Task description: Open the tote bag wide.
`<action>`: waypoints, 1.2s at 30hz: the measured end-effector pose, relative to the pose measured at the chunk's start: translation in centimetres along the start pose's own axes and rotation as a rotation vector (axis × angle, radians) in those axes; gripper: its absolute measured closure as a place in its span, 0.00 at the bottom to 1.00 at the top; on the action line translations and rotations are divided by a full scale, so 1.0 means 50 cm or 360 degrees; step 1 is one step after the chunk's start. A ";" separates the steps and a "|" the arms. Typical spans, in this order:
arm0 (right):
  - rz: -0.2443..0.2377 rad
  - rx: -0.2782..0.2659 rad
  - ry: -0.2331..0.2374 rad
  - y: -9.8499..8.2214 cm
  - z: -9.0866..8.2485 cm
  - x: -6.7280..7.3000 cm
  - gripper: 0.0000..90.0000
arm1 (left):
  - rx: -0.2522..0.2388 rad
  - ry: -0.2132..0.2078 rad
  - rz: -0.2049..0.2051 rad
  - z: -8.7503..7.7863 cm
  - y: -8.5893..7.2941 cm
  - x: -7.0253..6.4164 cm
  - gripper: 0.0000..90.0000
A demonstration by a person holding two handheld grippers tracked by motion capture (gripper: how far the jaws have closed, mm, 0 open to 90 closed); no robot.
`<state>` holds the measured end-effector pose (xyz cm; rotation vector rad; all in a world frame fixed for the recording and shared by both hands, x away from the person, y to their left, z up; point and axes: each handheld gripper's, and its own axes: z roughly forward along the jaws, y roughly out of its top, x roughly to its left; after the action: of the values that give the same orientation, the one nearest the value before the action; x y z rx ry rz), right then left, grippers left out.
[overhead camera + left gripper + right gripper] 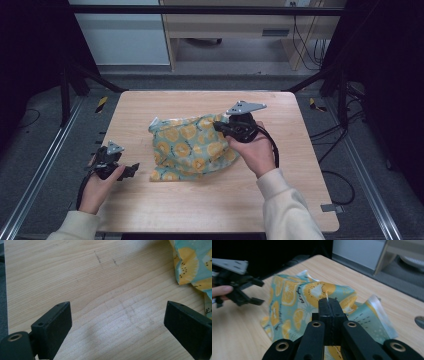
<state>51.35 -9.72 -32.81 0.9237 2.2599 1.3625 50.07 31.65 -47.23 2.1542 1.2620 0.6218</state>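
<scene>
**Lifting the fruit-print bag by its edge**

My right gripper has its jaws pressed together on a thin fold of the plastic bag, the teal one printed with orange and kiwi slices. In the right gripper view a sliver of film pokes up between the closed tips, so I judge the pinch is real but shallow. The bag lies crumpled near the middle of the wooden table, its right upper corner raised where I hold it and the rest slumped on the wood.

My left gripper waits near the table's left edge, jaws spread wide with nothing between them. In its own view they stand over bare wood, with the bag's corner off to the upper right, well apart from the tips.

To do this well, I think I should raise the right hand slowly and straight, since slick film can slide out of a narrow bite. If the fold starts to creep, better to stop than to tug. The left could then move in low and take an opposite edge, so the bag spreads between both hands rather than dangling from one corner.
</scene>
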 end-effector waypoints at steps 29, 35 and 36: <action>-0.0070 0.0046 0.0335 -0.216 -0.044 0.183 1.00 | -0.0189 -0.0095 0.0101 -0.067 0.086 -0.018 0.19; -0.0030 0.0069 0.0309 -0.245 -0.021 0.175 1.00 | -0.0237 -0.0134 0.0181 -0.080 0.146 -0.035 0.21; -0.0029 0.0070 0.0306 -0.247 -0.020 0.174 1.00 | -0.0236 -0.0150 0.0186 -0.079 0.153 -0.039 0.21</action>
<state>40.07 -8.49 -42.81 0.8148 2.4426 1.4552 51.45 27.79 -39.40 2.1188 1.0142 0.6330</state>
